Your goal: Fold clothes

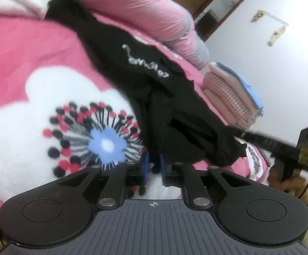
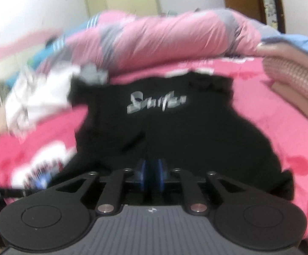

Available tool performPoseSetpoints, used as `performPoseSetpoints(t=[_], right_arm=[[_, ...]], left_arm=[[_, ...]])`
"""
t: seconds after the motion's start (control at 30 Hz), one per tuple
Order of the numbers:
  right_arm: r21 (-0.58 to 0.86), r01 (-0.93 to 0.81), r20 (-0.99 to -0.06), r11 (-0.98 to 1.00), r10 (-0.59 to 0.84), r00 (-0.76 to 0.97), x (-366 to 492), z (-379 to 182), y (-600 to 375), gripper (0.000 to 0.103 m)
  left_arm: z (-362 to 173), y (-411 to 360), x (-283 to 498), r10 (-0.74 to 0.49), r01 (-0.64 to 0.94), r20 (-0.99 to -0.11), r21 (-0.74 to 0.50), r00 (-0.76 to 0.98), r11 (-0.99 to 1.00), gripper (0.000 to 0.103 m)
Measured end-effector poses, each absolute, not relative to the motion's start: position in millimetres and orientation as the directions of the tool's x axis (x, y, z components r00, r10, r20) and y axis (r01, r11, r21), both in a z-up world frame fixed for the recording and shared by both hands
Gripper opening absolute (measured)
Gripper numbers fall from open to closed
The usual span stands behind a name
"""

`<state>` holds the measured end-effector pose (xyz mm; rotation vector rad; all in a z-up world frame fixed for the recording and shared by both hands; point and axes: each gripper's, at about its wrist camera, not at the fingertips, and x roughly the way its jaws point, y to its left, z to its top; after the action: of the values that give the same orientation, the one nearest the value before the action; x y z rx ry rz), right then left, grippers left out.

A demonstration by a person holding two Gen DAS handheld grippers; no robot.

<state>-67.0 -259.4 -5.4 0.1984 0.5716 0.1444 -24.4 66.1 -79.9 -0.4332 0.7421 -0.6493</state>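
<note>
Jaws of both grippers grasp the black shirt; only left view shows folded bedding.

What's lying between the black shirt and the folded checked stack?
Only a strip of the pink blanket separates the black shirt from the checked stack; the right wrist view shows it.

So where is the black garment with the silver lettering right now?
The black garment lies spread on the pink floral bedspread, centre of the right wrist view, below the rolled pink quilt.
</note>
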Motion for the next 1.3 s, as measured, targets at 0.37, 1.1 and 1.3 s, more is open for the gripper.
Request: performPoseSetpoints(t=[0.37, 1.1, 1.3], right_arm=[[0.042, -0.247, -0.634, 0.968, 0.217, 0.742, 20, -31, -224, 0.034], [0.359, -0.414, -0.433, 0.836, 0.542, 0.72, 16, -1, -205, 0.002], [0.322, -0.534, -0.374, 0.782, 0.623, 0.687, -13, 21, -169, 0.002]], left_arm=[[-73, 27, -13, -0.601, 0.505, -0.509, -0.33, 0.616, 0.797, 0.035], [-83, 65, -40, -0.662, 0.504, -0.457, -0.429, 0.594, 0.75, 0.006], [-77, 74, -47, -0.627, 0.489, -0.445, -0.394, 0.639, 0.778, 0.015]])
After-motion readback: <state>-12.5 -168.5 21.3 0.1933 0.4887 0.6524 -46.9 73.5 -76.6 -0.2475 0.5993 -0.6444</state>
